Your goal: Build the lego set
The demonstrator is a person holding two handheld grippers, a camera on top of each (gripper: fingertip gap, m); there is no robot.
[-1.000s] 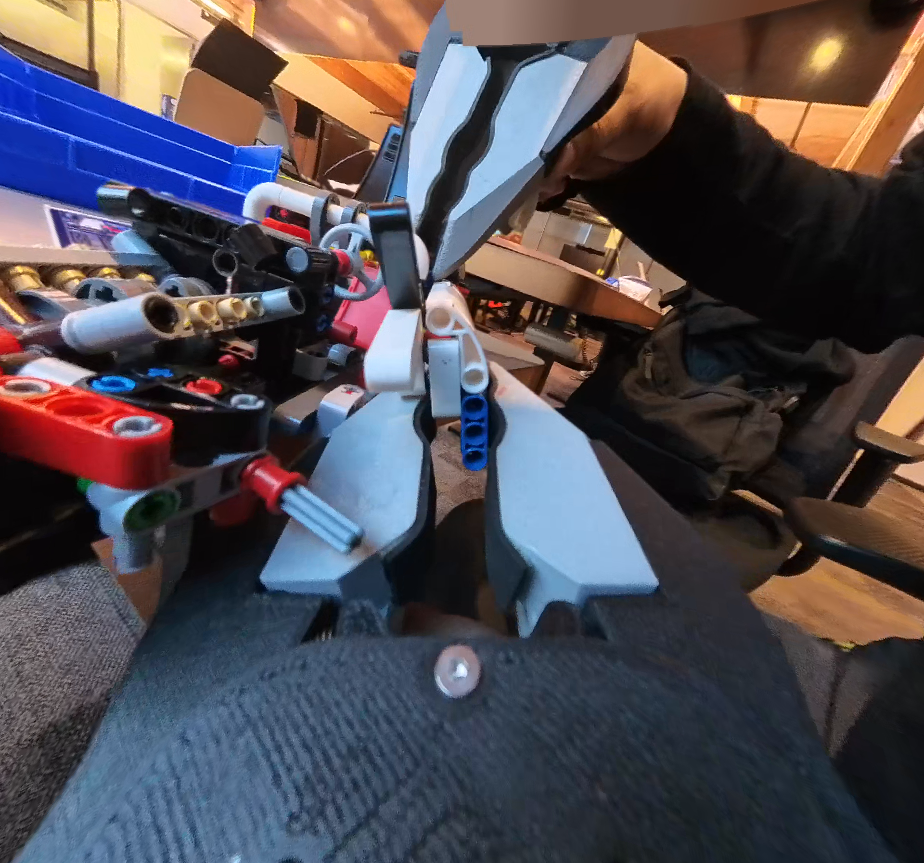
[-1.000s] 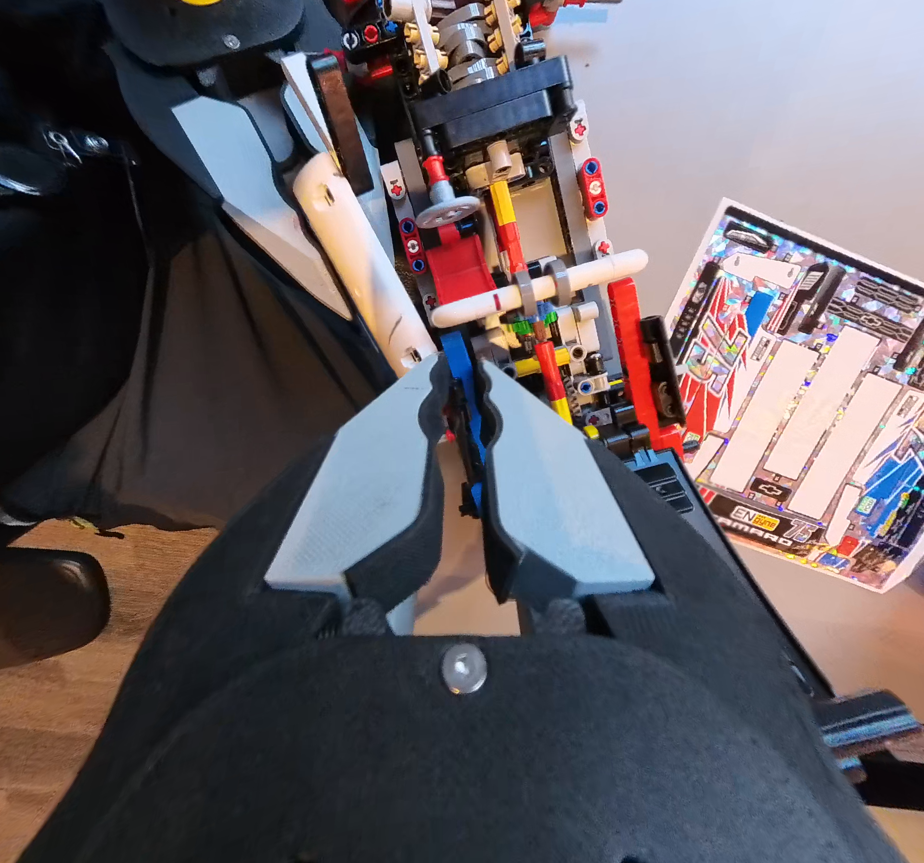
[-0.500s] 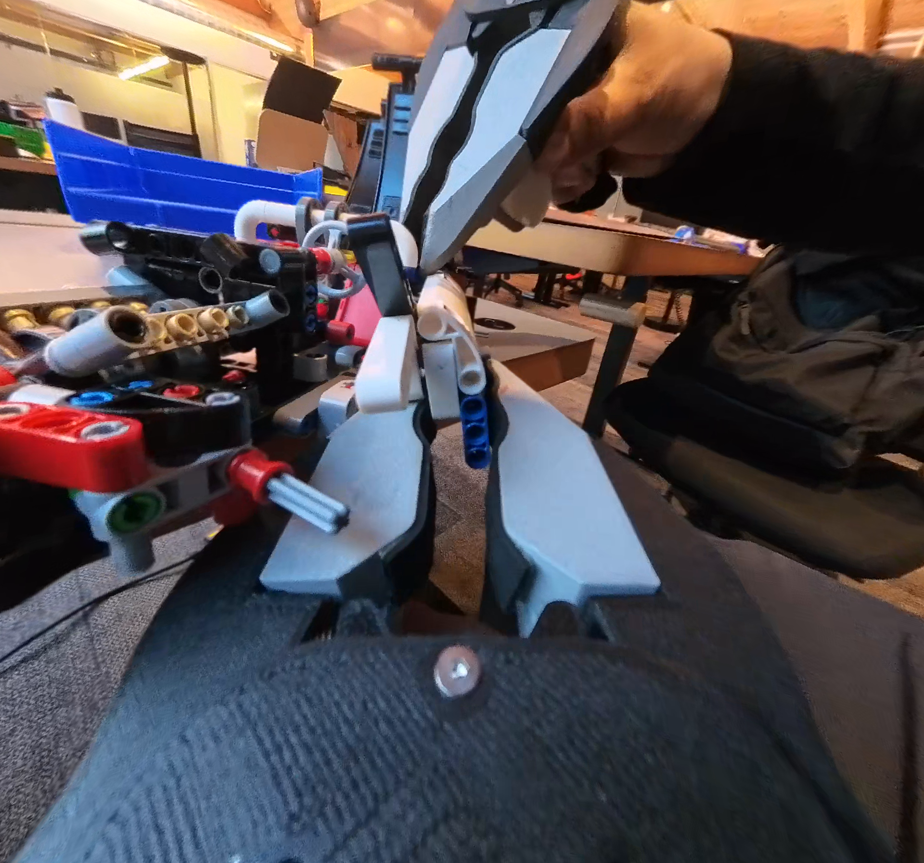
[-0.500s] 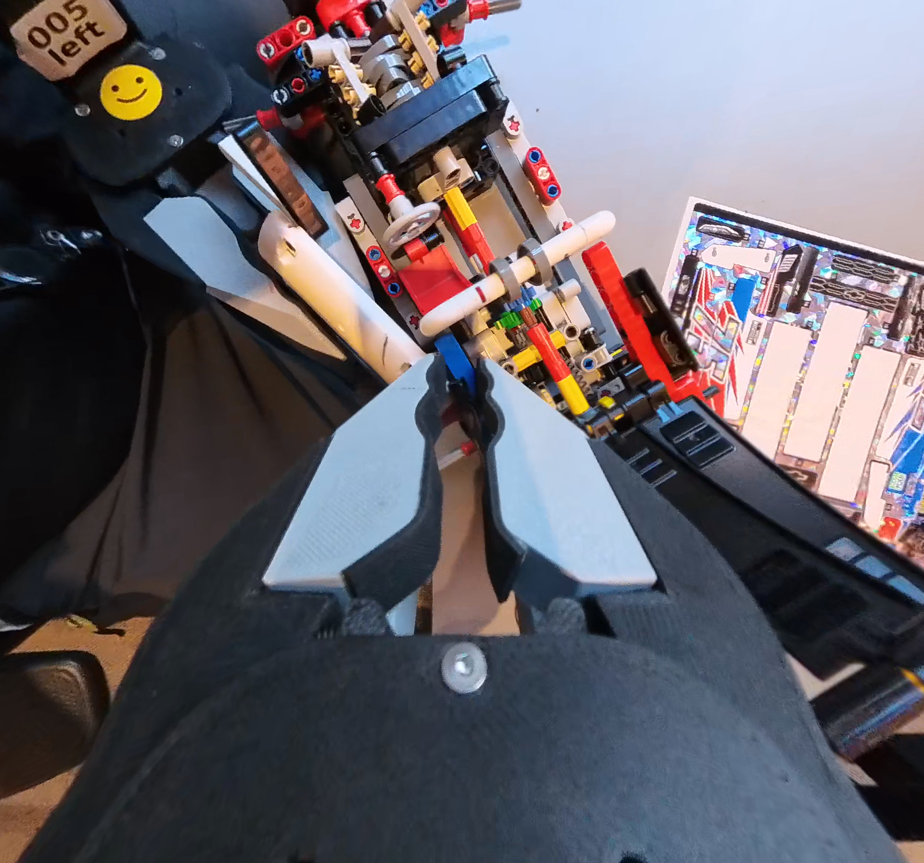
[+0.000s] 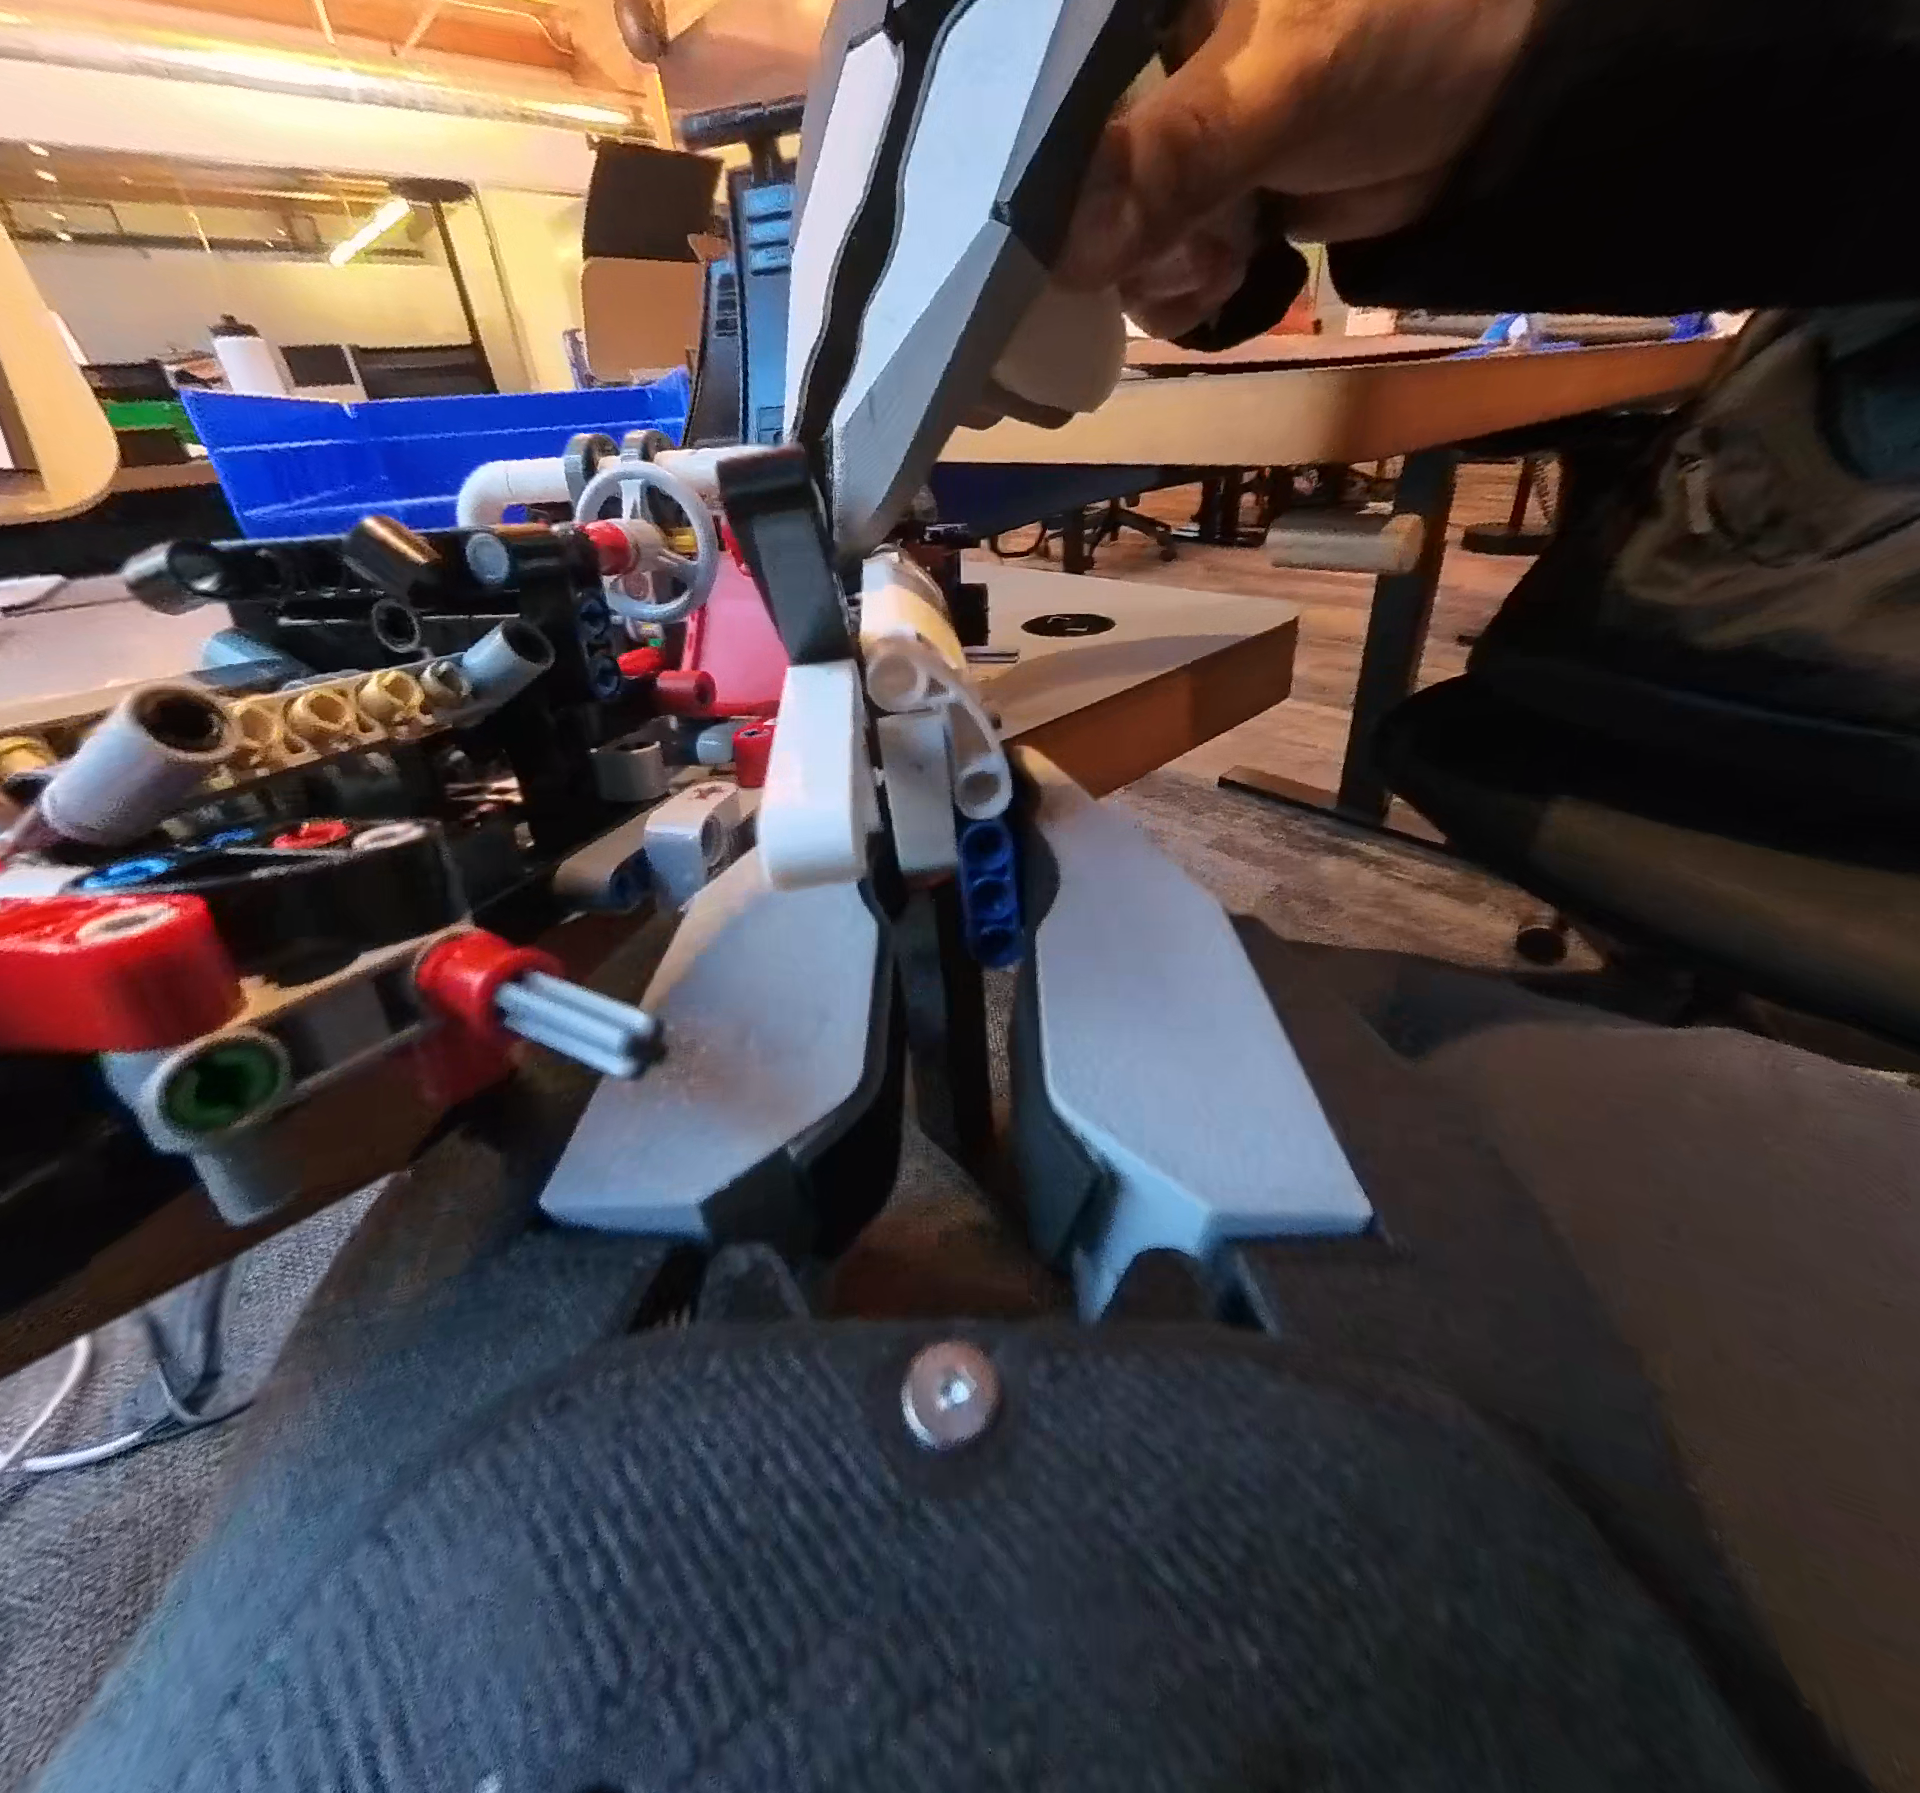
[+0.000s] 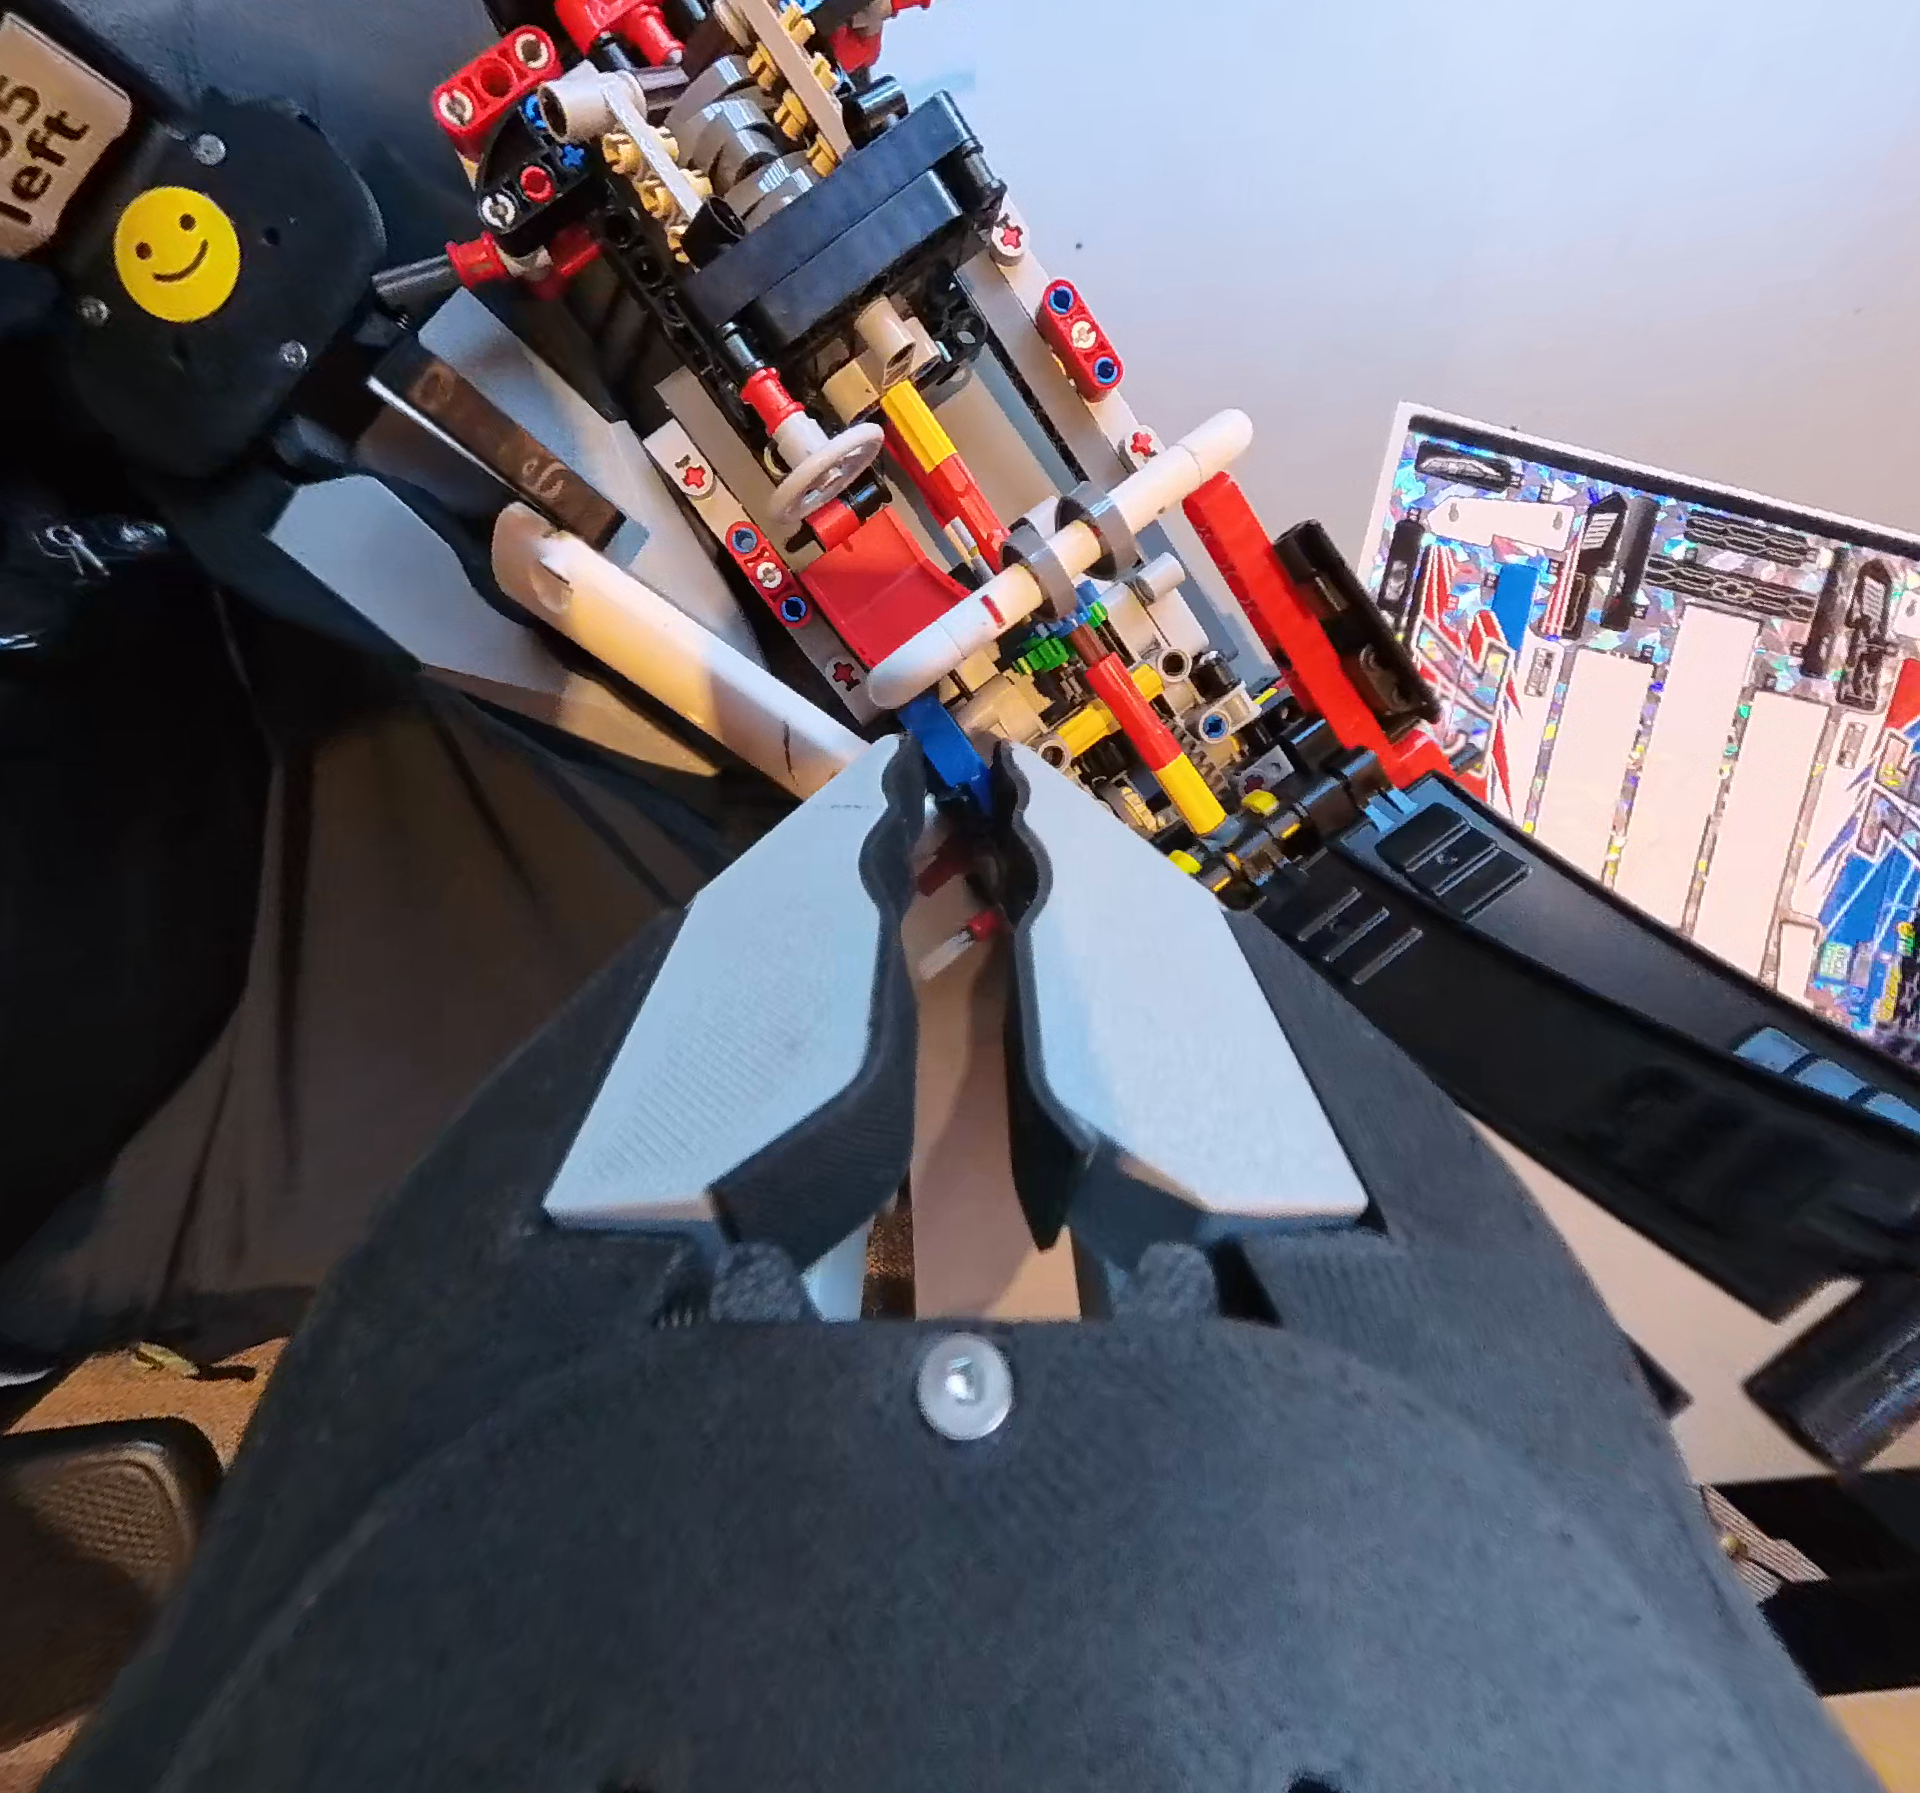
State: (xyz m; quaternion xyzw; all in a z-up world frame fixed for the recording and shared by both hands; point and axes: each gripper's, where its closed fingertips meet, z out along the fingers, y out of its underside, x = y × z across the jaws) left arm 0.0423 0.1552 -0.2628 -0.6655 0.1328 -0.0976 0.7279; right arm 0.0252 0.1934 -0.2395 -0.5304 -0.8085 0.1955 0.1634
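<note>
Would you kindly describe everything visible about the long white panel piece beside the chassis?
The white panel is a long, smooth, glossy plastic piece with a rounded end, a notch there and a thin dark mark near the other end. It lies along the chassis side, pinched by the left tongs; the right tongs grip a blue piece at its near end.

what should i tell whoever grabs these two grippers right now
Left gripper: shut on the white side panel with its blue beam.
Right gripper: shut on that blue beam from the other end.
The car chassis lies on the white table, with the sticker sheet beside it.
Done: frame, engine, steering wheel and red seat are in.
Left: seat the panel on the chassis; whether it has clicked in cannot be told.
</note>
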